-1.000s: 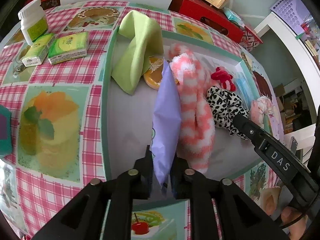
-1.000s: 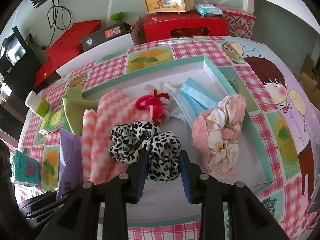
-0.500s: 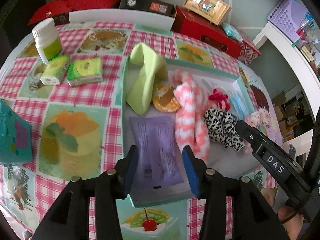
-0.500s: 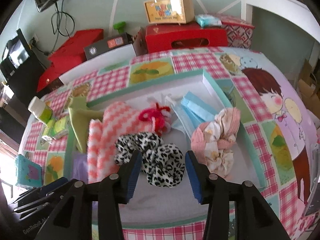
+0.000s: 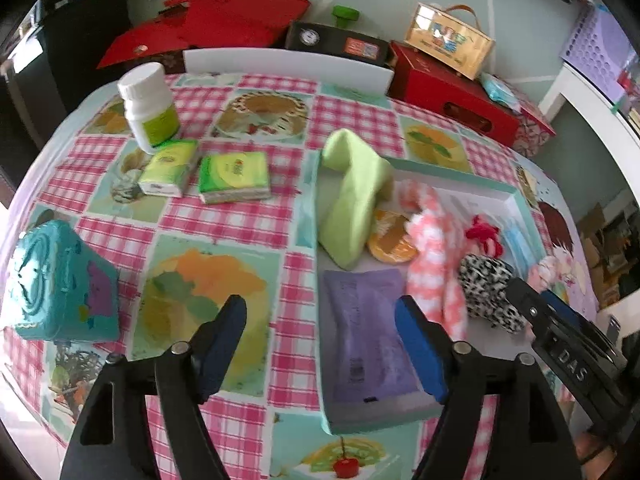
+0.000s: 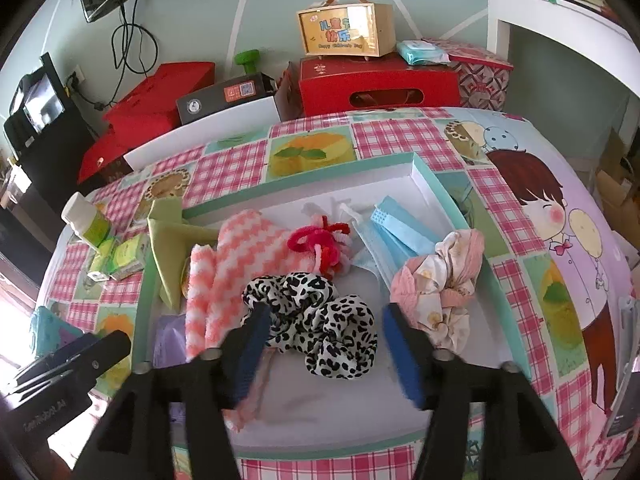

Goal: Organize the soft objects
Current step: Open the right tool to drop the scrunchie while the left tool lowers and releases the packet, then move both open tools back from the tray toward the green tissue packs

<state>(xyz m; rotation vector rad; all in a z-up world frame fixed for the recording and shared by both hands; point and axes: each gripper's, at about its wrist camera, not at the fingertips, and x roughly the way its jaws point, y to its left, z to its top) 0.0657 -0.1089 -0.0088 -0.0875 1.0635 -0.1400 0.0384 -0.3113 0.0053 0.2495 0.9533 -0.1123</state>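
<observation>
Left gripper (image 5: 320, 344): jaws opening, nothing between the pads; it hangs over the near-left corner of the tray (image 5: 472, 178) on the desk (image 5: 224, 224). The purple pouch (image 5: 366, 332) lies flat in that corner, released. Risk — the right pad sits just above the pouch and could snag its edge as the hand moves, dragging it over the low near rim.

The green cloth (image 5: 352, 196) straddles the tray's left wall, half out; a passing gripper could pull it fully onto the desk. An orange item (image 5: 390, 236) beside it is partly covered and cannot be identified.

The pink-and-white cloth (image 6: 244, 264) lies in the tray centre.

Right gripper (image 6: 322, 344): jaws opening, pads either side of the leopard scrunchie (image 6: 328, 320) but, in my judgement, clear of it. Risk — the left pad is very near the fabric, which might catch and lift.

Further right, the red yarn piece (image 6: 316, 240), blue masks (image 6: 396, 232) and pink scrunchie (image 6: 440, 280) crowd together. The tray's near floor is hidden behind the right gripper's arms.
</observation>
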